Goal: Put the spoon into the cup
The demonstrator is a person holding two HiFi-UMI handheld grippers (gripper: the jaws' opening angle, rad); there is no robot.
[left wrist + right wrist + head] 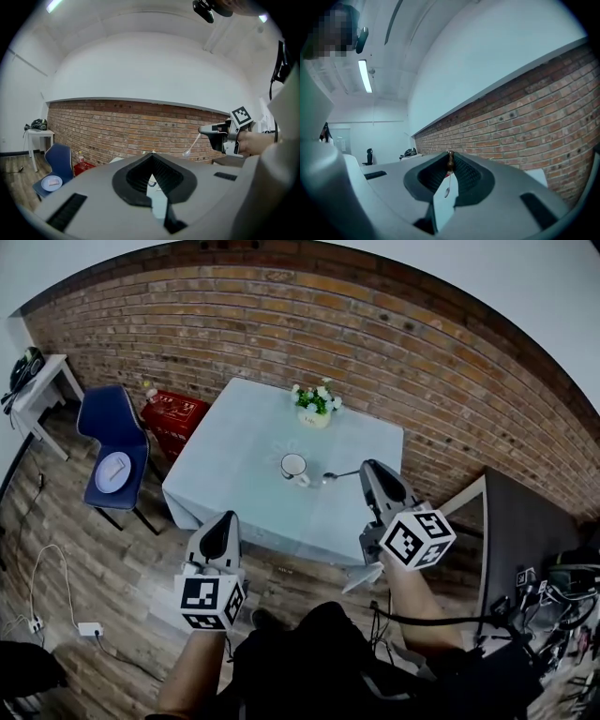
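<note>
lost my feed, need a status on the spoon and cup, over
Left tongs shut, empty. Right tongs shut on spoon. Spoon beside cup, not in yet. Nothing between them; flowers behind cup.

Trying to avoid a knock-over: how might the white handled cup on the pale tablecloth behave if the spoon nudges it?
The white handled cup stands upright with a wide mouth, so it probably resists tipping. On the pale tablecloth it likely grips rather than slides. The thin metal spoon in the right hand-held gripper seems too light to shift it.

Grey left claw [225,516], right claw [368,466], black-white marker cubes [210,602]
</note>
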